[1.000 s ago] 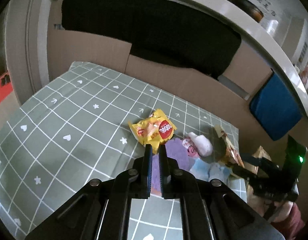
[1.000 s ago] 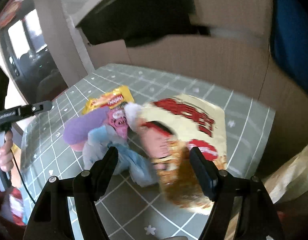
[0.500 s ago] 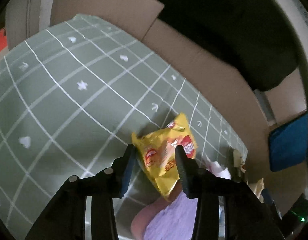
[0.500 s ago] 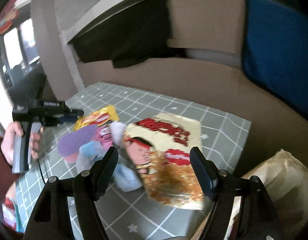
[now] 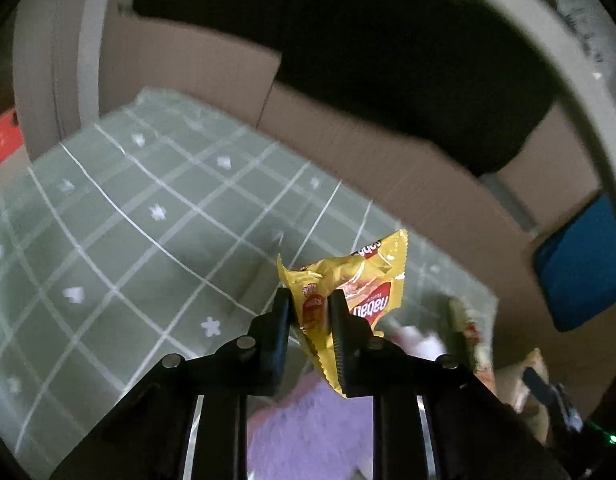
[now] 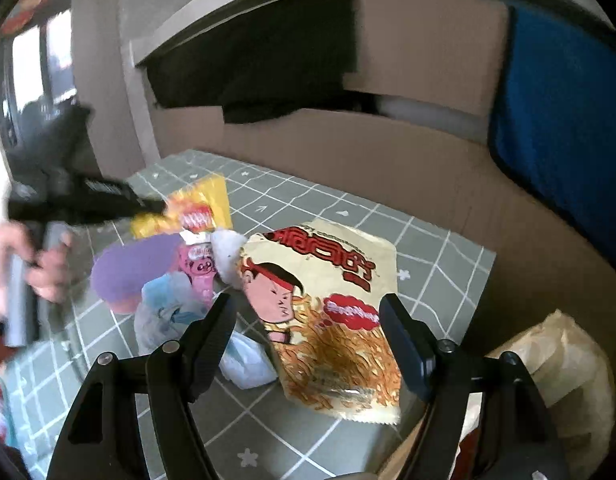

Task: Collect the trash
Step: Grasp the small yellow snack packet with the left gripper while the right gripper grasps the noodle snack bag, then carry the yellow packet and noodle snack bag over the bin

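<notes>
While the left tongs (image 5: 310,312) close in the lower centre of the left wrist view, their two black jaws stand a narrow way apart with a yellow snack wrapper (image 5: 350,296) between them; the jaw on the right of the frame lies against the crumpled foil, and the wrapper stands up above the fingertips. Below it, at the bottom of the frame, a purple wrapper (image 5: 308,428) lies blurred on the bench (image 5: 107,240), which is covered by a grey-green cloth with a white grid. In the right wrist view the right tongs (image 6: 308,312) gape wide at the lower middle of the frame with nothing gripped; between their fingers, lying flat on the bench, is a cream noodle packet (image 6: 332,312) printed with a cartoon face. To the left of it sit a pink wrapper (image 6: 199,268), a pale blue wrapper (image 6: 167,312) and a white crumpled wad (image 6: 225,248), close together. At the far left a person's hand (image 6: 23,264) grips the handle of the left tongs. A tan paper bag (image 6: 564,364) shows at the lower right edge.
</notes>
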`<state>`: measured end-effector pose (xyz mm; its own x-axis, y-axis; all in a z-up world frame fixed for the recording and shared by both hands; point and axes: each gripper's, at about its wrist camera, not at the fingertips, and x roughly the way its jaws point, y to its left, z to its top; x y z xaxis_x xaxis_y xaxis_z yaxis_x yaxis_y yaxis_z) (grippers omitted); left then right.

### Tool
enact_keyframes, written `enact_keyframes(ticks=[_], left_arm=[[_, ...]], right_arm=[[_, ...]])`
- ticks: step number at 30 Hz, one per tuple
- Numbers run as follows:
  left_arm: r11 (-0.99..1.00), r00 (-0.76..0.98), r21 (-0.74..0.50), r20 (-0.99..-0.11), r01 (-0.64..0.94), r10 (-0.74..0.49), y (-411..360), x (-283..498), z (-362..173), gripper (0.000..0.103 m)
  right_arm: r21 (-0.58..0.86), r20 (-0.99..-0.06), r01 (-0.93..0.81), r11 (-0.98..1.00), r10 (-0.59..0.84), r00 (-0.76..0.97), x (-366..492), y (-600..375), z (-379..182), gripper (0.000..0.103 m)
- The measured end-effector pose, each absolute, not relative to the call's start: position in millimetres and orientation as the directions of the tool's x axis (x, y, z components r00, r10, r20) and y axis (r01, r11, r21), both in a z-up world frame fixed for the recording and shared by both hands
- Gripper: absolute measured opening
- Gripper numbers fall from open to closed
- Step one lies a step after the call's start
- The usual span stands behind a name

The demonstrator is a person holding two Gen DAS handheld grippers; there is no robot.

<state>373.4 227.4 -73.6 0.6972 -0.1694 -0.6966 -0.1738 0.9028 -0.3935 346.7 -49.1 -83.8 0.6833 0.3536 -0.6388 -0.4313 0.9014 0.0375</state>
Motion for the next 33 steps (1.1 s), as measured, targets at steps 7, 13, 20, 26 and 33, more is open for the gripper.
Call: enact_keyframes(ticks=[7, 13, 20, 26, 33], left_arm=[[0.918, 0.787, -0.360, -0.609, -0.165, -0.097, 226, 312, -37, 0.020], [0.892, 0.790, -0.412, -0.603, -0.186, -0.114, 227, 284, -49, 0.020], [0.858, 0.783, -0.464, -0.609, -0.220, -0.129, 226, 265, -73, 0.020], [0.864, 0.799, -0.448, -0.593, -0.230, -0.094, 223, 259, -73, 0.020], [0.883, 0.823, -0.421, -0.563, -0.209, -0.074, 215, 249, -55, 0.020]], right_arm=[[-0.074, -0.639, -0.435, 0.898, 0.292, 0.712, 360, -19, -90, 0.070], [-0.177, -0.697, -0.414, 0.893, 0.184, 0.694, 374, -6, -114, 0.069], [-0.011, -0.764, -0.342, 0.940, 0.213, 0.610, 397, -41, -130, 0.033], [0.119, -0.683, -0.373, 0.920, 0.348, 0.642, 380, -60, -94, 0.014], [0.151, -0.622, -0.437, 0.886, 0.429, 0.655, 351, -53, -53, 0.014]])
